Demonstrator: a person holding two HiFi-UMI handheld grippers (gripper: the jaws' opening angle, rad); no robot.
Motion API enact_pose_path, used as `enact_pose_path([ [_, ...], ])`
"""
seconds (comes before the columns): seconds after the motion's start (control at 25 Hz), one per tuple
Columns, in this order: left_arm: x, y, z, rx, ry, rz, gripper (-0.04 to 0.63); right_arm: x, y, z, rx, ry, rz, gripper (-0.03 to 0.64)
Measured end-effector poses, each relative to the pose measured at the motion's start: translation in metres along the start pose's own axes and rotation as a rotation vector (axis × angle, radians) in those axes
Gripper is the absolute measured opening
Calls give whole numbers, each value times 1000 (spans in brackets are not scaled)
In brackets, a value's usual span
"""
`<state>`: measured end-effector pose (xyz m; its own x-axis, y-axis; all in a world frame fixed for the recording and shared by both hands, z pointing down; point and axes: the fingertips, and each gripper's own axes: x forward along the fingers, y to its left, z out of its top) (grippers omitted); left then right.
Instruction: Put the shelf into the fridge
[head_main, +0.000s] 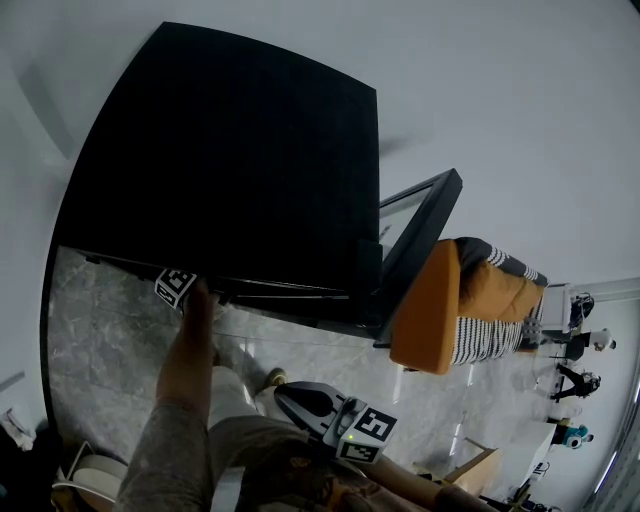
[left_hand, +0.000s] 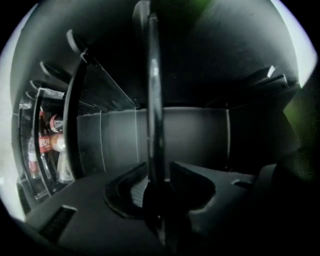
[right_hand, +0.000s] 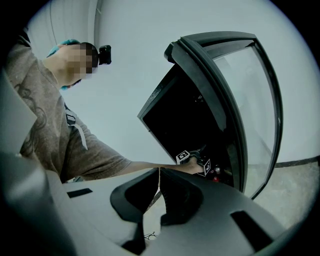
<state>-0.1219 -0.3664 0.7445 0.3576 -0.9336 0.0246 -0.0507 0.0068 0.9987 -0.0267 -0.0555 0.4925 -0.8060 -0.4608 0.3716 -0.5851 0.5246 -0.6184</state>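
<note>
The black fridge (head_main: 230, 160) stands with its glass door (head_main: 420, 235) swung open. My left gripper's marker cube (head_main: 176, 287) is at the fridge's mouth, with its jaws hidden inside. In the left gripper view the shelf's dark front rim (left_hand: 154, 100) runs edge-on between the jaws of my left gripper (left_hand: 156, 192), which stand apart with a gap beside the rim. My right gripper (right_hand: 159, 175) is shut and empty, held back near my body (head_main: 335, 415). From there it looks at the fridge (right_hand: 185, 115) and at the left gripper (right_hand: 197, 161).
Another glass shelf with a dark rim (left_hand: 75, 125) sits inside the fridge. Cola bottles (left_hand: 47, 140) stand at the left of that view. An orange sofa with striped cushions (head_main: 445, 310) is right of the door. A cardboard box (head_main: 472, 466) lies on the marble floor.
</note>
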Motion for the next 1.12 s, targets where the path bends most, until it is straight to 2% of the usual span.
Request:
enact_pose_path([
  [0.36,-45,-15,-8,-6,14,-10,146,3,0,6,-29,-18,38,25],
  [0.6,-86,-13,-19,-14,29,63,146,3,11,11,-51,-39,80,25],
  [0.64,-92,-14,-20,-7,35,82,134,2,12,12,-54,-45,83,24],
  [0.76,-106,-22,-24,28,62,115,6,-3,10,16,-57,-64,82,24],
  [0.96,-123,-48,-25,46,94,103,5,-7,9,21,-71,-81,97,25],
  [1.12,-140,-77,-28,108,146,127,5,-9,6,20,-84,-85,109,24],
])
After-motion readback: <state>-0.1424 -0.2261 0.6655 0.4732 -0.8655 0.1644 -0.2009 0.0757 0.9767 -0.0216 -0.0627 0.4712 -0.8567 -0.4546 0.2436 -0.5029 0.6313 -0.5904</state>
